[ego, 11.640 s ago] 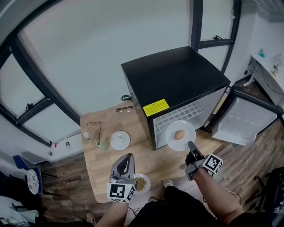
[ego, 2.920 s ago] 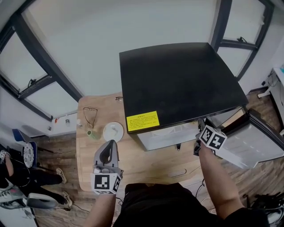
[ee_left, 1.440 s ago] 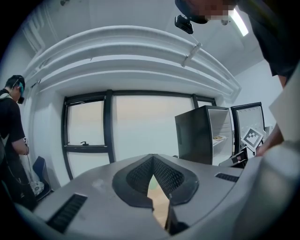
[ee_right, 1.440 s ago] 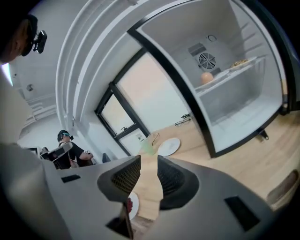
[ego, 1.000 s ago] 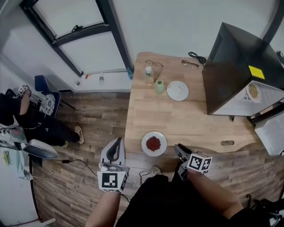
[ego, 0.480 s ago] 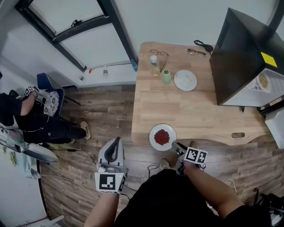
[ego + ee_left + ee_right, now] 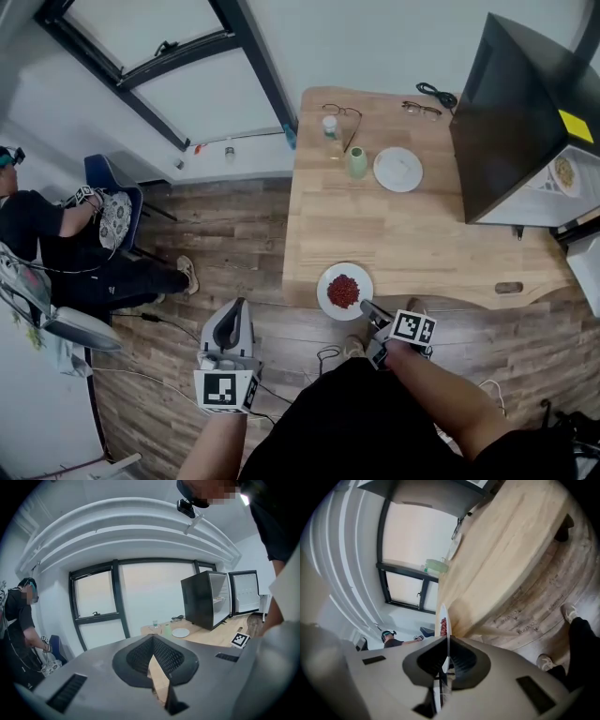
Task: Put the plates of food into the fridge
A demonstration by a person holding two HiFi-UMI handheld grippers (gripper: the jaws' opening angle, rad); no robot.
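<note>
I'm pinching the plate's [image 7: 327, 284] rim at the counter's [image 7: 412, 234] near edge, right tongs [image 7: 367, 309] just closing; a tilt is probably risking spilled food. My left tongs [image 7: 232, 324] are hanging closed.

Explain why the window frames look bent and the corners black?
Left gripper view: a wide-angle lens bows the window frame into an arc, leaving black corners. Right gripper view: same bulge, picture rolled, so the table runs slantwise; the plate nearest the lens is soft. Head view: milder bending, sharp.
</note>
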